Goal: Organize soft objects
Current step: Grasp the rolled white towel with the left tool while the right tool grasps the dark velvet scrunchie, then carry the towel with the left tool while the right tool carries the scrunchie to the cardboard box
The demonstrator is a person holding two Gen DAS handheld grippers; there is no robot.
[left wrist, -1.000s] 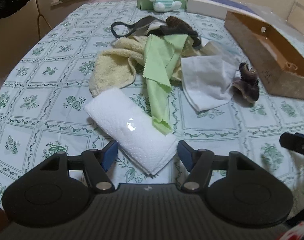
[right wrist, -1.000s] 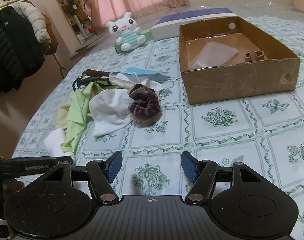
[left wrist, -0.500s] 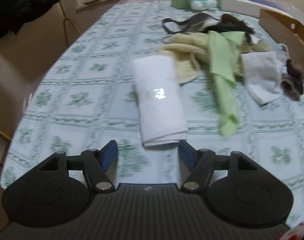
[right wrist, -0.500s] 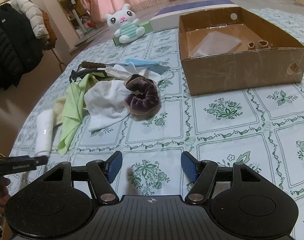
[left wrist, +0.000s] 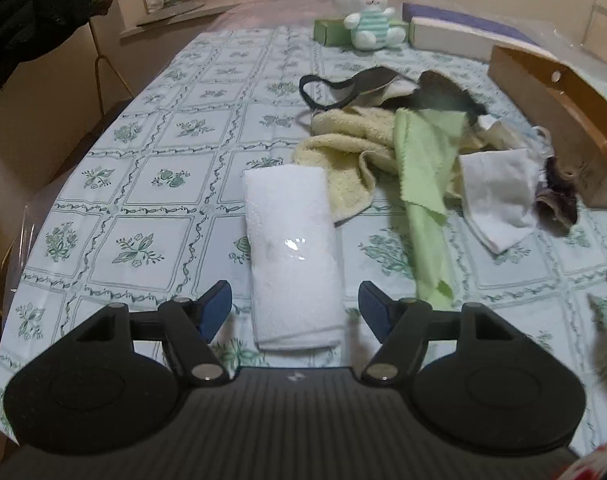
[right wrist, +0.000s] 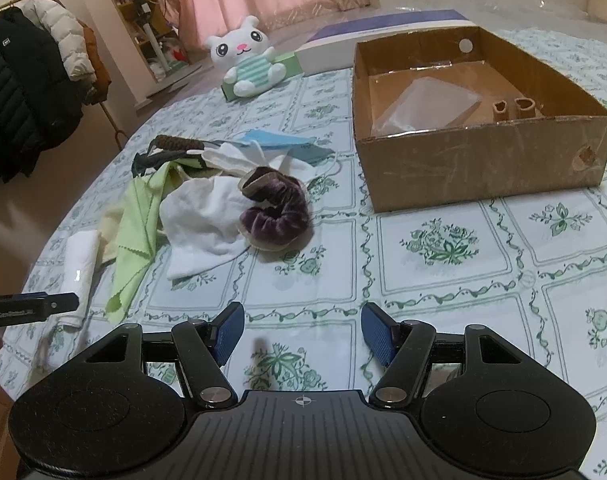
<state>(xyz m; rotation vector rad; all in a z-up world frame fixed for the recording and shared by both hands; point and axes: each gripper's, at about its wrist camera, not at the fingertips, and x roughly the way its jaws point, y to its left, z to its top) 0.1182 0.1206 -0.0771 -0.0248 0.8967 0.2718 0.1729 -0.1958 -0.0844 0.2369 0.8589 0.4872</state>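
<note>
My left gripper [left wrist: 294, 311] has its fingers spread wide around the near end of the folded white paper towel [left wrist: 293, 252], which lies just beside the crumpled yellow terry cloth [left wrist: 343, 160]. My right gripper [right wrist: 302, 334] hangs open over bare tablecloth, near the brown cardboard box [right wrist: 483, 160]. If I close too high, I may pinch only the top layer, and the towel could unfold.

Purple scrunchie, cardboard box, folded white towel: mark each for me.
purple scrunchie [right wrist: 277, 210], right wrist view, on its velvet loop.
cardboard box [right wrist: 487, 160], right wrist view, near outer wall.
folded white towel [left wrist: 293, 256], left wrist view, mid top face.
</note>
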